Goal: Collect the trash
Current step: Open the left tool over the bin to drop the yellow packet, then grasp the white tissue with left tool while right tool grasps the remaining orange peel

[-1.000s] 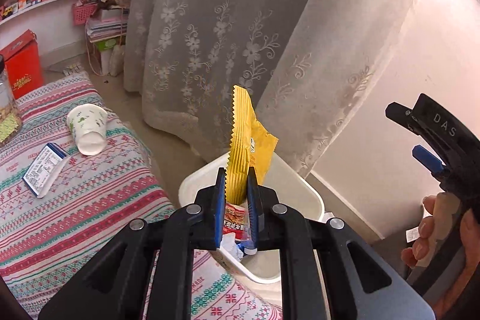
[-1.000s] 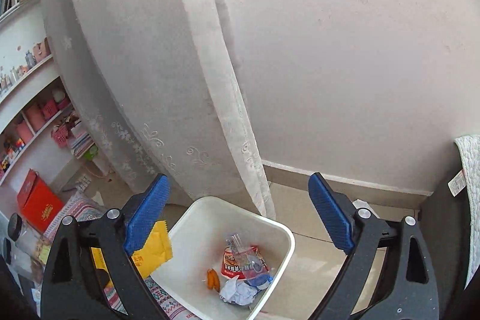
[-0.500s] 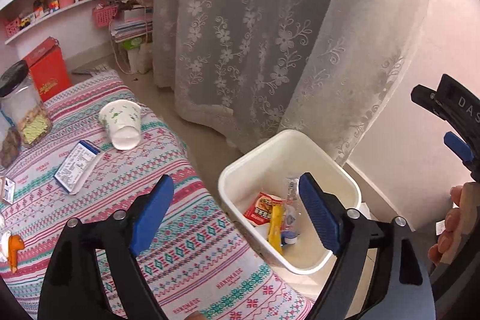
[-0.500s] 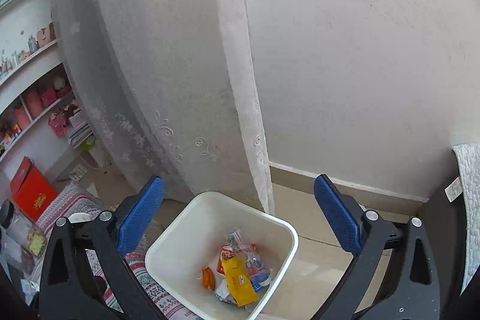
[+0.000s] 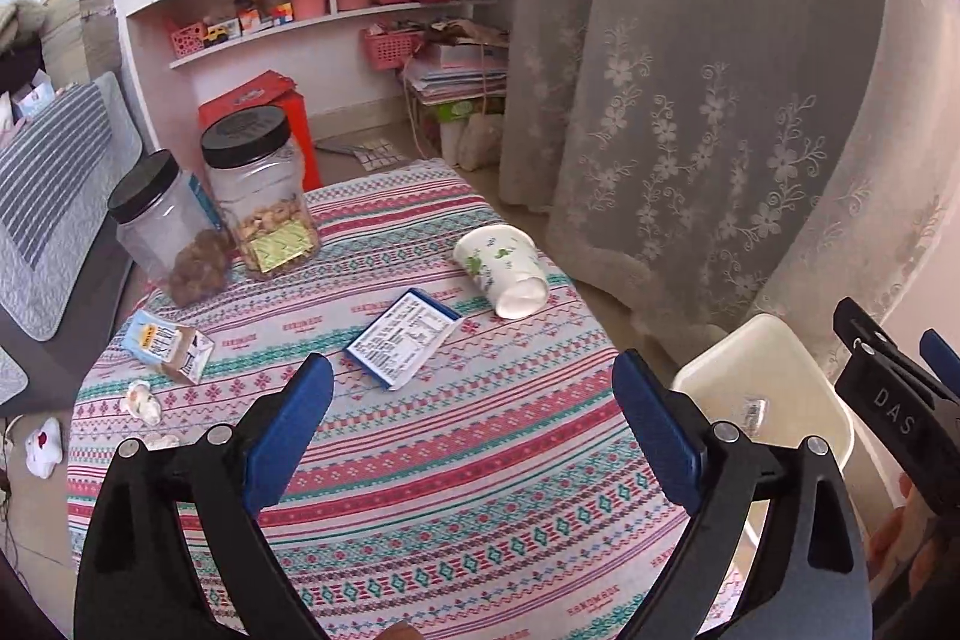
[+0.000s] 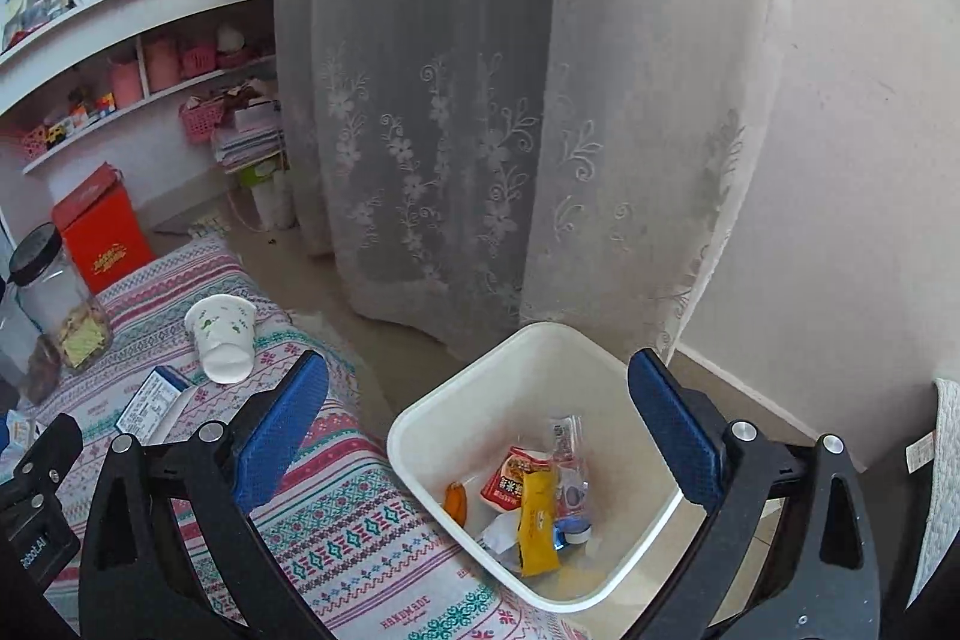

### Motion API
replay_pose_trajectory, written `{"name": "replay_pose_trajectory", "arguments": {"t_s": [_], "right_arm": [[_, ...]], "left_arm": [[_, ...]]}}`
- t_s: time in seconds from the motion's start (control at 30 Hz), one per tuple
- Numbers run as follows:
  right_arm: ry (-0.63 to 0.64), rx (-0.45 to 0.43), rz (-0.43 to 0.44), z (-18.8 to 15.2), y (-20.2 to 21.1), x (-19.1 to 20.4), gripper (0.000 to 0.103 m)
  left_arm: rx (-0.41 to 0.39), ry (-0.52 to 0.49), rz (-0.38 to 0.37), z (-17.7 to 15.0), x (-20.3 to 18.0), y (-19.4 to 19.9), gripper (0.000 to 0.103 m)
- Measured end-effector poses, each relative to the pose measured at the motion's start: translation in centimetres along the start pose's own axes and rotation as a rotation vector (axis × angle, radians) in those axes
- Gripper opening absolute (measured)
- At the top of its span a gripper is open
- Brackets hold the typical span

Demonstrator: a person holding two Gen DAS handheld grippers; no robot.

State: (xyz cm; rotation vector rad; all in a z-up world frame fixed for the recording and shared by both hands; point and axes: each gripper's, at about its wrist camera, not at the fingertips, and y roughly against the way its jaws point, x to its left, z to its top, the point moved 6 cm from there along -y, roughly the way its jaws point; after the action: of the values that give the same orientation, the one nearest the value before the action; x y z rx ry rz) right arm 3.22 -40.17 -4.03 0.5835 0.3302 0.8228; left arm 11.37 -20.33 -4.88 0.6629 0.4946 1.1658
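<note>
My left gripper [image 5: 471, 370] hangs over the patterned tablecloth [image 5: 450, 490], its jaws opening with nothing between them. On the cloth lie a tipped paper cup [image 5: 504, 265], a blue-and-white packet [image 5: 405, 337], a small carton [image 5: 165, 343] and crumpled white scraps [image 5: 141, 400]. The white bin [image 5: 780, 352] stands off the table's right edge. My right gripper [image 6: 478, 364] is open and empty above the bin [image 6: 420, 436]. In the bin a yellow wrapper [image 6: 536, 520] lies on a red packet and other litter. The cup [image 6: 221, 334] shows at the left.
Two black-lidded jars [image 5: 264, 196] [image 5: 162, 226] stand at the table's far left. A lace curtain [image 5: 690, 100] hangs behind table and bin. A red box [image 6: 102, 232] and cluttered shelves [image 5: 336, 10] are beyond. A grey striped cushion [image 5: 48, 184] lies at the left.
The left gripper opened and let go of the yellow wrapper, which dropped into the bin. It then swung left over the table. The right gripper turned left and opened slightly wider.
</note>
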Motion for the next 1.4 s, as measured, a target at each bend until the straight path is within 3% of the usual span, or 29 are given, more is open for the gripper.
{"name": "replay_pose_trajectory", "arguments": {"t_s": [0.43, 0.57, 0.93, 1.23, 1.4], "right_arm": [[0.121, 0.065, 0.160, -2.9, 0.3, 12.6, 0.096], [0.171, 0.082, 0.192, -4.1, 0.5, 15.8, 0.096], [0.308, 0.127, 0.240, -7.1, 0.6, 21.0, 0.096], [0.342, 0.158, 0.265, -8.0, 0.2, 22.5, 0.096], [0.356, 0.171, 0.284, -8.5, 0.2, 23.3, 0.096]], "left_arm": [[0.105, 0.105, 0.220, -3.4, 14.8, -2.3, 0.091], [0.162, 0.165, 0.257, -4.8, 19.1, -3.4, 0.091], [0.417, 0.173, 0.228, -8.5, 26.3, -6.2, 0.091], [0.589, 0.150, 0.194, -12.0, 27.9, -9.2, 0.065], [0.600, 0.165, 0.142, -12.4, 27.7, -9.7, 0.059]]}}
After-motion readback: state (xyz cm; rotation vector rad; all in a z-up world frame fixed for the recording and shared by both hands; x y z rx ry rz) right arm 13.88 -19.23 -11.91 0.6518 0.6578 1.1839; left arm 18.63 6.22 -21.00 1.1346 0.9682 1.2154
